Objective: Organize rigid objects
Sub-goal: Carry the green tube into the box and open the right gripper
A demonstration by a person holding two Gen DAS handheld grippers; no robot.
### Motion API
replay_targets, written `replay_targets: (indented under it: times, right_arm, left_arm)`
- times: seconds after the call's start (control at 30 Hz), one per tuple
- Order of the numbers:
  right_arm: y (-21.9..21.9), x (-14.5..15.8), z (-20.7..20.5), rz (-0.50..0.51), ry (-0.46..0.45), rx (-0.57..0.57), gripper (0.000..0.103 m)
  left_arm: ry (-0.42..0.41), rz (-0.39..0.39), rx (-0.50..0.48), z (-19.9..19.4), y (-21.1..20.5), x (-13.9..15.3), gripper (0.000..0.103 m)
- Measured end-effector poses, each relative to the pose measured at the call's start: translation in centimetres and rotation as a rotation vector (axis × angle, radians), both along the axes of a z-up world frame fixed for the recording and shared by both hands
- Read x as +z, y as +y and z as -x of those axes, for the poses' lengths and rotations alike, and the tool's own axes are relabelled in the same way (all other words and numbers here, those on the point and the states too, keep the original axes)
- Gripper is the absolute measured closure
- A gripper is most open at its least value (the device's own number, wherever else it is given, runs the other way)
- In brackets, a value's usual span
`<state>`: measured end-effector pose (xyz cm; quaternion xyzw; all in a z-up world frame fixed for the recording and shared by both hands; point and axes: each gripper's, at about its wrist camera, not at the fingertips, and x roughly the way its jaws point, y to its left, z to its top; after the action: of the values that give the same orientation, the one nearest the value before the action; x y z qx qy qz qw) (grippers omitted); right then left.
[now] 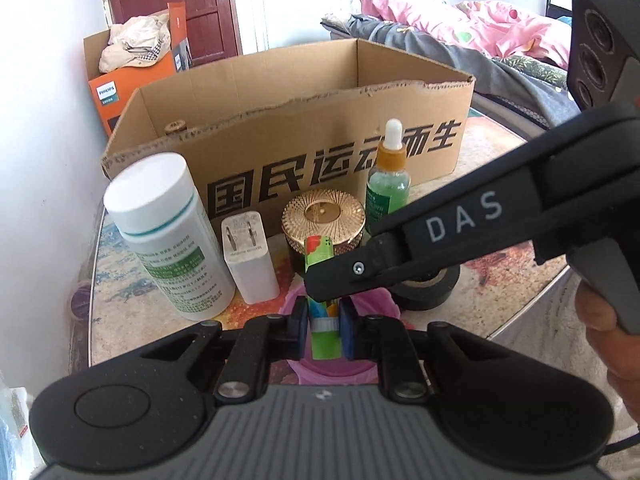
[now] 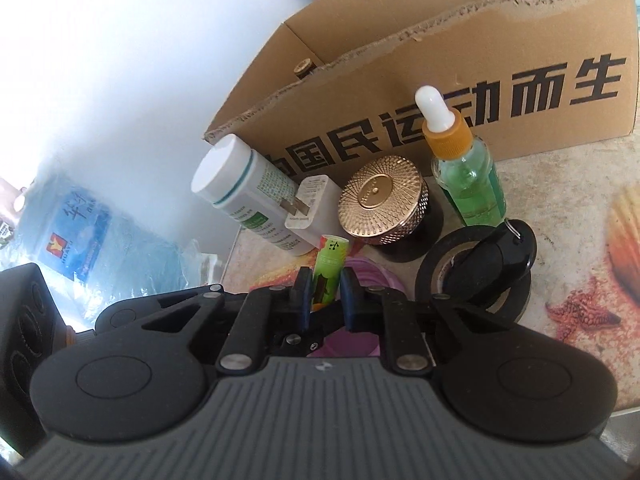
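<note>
A green lighter (image 1: 323, 334) (image 2: 328, 276) with a flowery label stands upright between both grippers. My left gripper (image 1: 323, 330) is shut on its lower part. My right gripper (image 2: 325, 292) is shut on its upper part and reaches in from the right in the left wrist view (image 1: 344, 276). Behind it stand a white pill bottle (image 1: 168, 232), a white charger plug (image 1: 248, 256), a gold-lidded jar (image 1: 323, 216) and a green dropper bottle (image 1: 388, 180). An open cardboard box (image 1: 304, 120) stands at the back.
A black tape roll (image 2: 476, 268) with a black key fob (image 2: 504, 248) on it lies to the right. A pink lid (image 2: 372, 276) lies under the lighter. An orange box (image 1: 116, 92) and a bed (image 1: 480, 36) are behind. A water jug (image 2: 88, 232) stands left.
</note>
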<state>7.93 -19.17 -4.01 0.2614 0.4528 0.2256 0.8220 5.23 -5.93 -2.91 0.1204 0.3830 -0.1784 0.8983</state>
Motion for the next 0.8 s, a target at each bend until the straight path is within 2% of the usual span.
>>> replay_targets:
  times: [0.2,0.33,0.43,0.53,0.7,0.8]
  right_arm:
    - [-0.5,5.6,0.5,-0.026,-0.14,0.01,0.089]
    - [-0.9,9.3,-2.2,-0.028,-0.215,0.035,0.089]
    - [-1.4,11.0,-6.1,-0.032,-0.21,0.054,0.09]
    - [-1.9,11.3,-11.0,-0.042,-0.146,0.065,0.09]
    - [-2.4,9.8,-19.6,-0.065,0.012,0.074,0.09]
    - [-2.4,8.2,-23.5,-0.073,0.096,0.064,0.09]
  left_arm:
    - [-0.152,-0.028,-0.015,0.4,-0.3,5.4,0.086]
    - [-0.164,-0.012,-0.014,-3.0,-0.1,8.8,0.086]
    - [-0.12,-0.001,-0.014,-7.2,0.0,10.2,0.086]
    - [-0.059,-0.035,-0.018,-12.0,0.0,10.5,0.086]
    - [0.11,-0.054,0.003,-20.5,1.0,9.1,0.086]
    - [0.196,-0.068,0.02,-24.3,1.5,7.8,0.086]
